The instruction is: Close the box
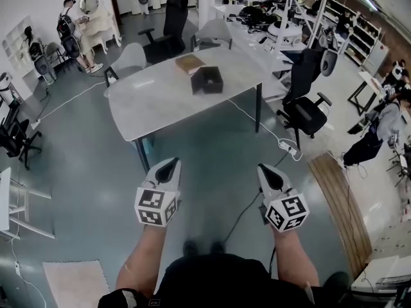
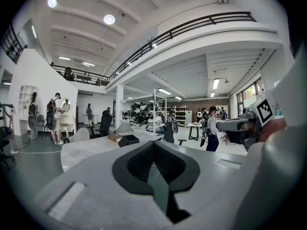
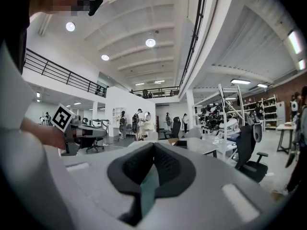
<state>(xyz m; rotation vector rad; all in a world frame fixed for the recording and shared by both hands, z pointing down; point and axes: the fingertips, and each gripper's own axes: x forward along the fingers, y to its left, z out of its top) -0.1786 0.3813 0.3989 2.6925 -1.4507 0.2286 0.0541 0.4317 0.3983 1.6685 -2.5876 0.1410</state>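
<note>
**Both grippers shut and empty, box waiting open on a distant tabletop**

Seen from the head camera, a person stands on a grey-green floor (image 1: 212, 153) in a large workshop hall, with both arms held out in front. The left hand-held gripper (image 1: 168, 167) and the right hand-held gripper (image 1: 268, 174) sit side by side, pointing roughly level towards a pale grey tabletop (image 1: 160, 104) that is well apart from them. Each gripper's own view shows its two dark pads pressed together at the tips with nothing between them.

The box (image 1: 207, 80) is small and dark. It stands near the far middle of the tabletop with its top open. A brown flap (image 1: 190, 63), probably its lid, lies back just beside it on the far side. Whether the flap is hinged to the box cannot be told from here. Office chairs (image 1: 305, 104) stand around the tabletop, and a white cable (image 1: 257, 124) crosses the floor to its right.

The closing has not begun, and the step in hand looks like the approach. To do it well, the person should walk up to the near edge, watching the cable. The jaws should part before reaching in. One gripper could steady the dark body while the other lifts the brown flap by its free edge and swings it over. It should be lowered squarely so it seats flat rather than pushing the box along the tabletop.
</note>
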